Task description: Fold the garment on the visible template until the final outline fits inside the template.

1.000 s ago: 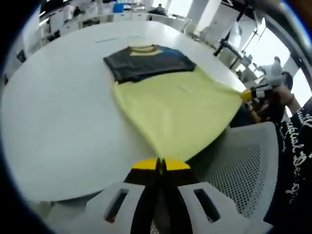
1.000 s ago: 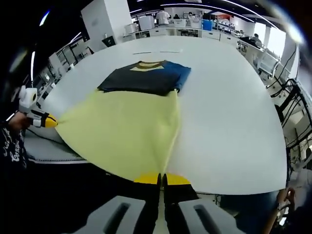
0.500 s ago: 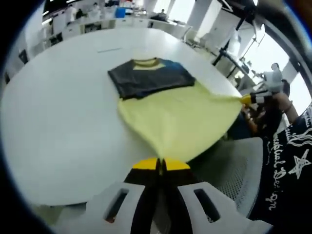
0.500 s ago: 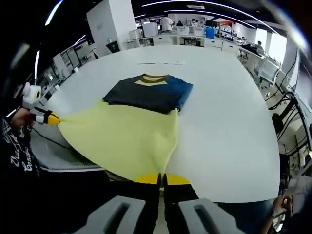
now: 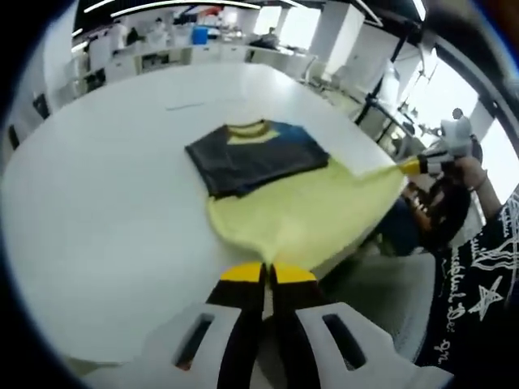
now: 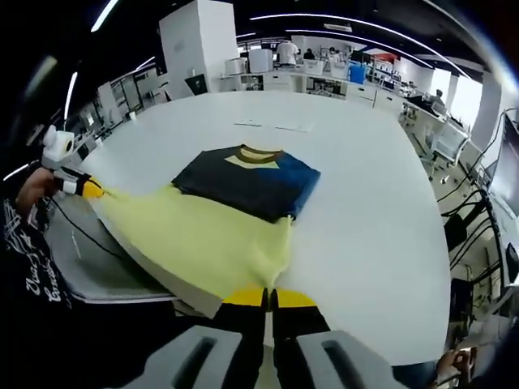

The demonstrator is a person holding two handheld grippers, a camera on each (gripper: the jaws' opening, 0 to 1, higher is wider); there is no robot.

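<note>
**Hem lifted, fold line ahead**

Both grippers pinch the yellow hem corners of the garment (image 5: pixel 300 219): left gripper (image 5: pixel 268 274) fingers closed on one corner, right gripper (image 6: pixel 269 298) closed on the other. The dark collar end lies flat on the white table (image 5: pixel 97 211), straight ahead of both. The hem edge runs gripper to gripper; the garment's long axis points away from the fingers, so next move is prob. hem fwd over the collar end. Template outline not discernible. No containers.

both views overlook garment (image 5: pixel 276 194) nearby
</note>
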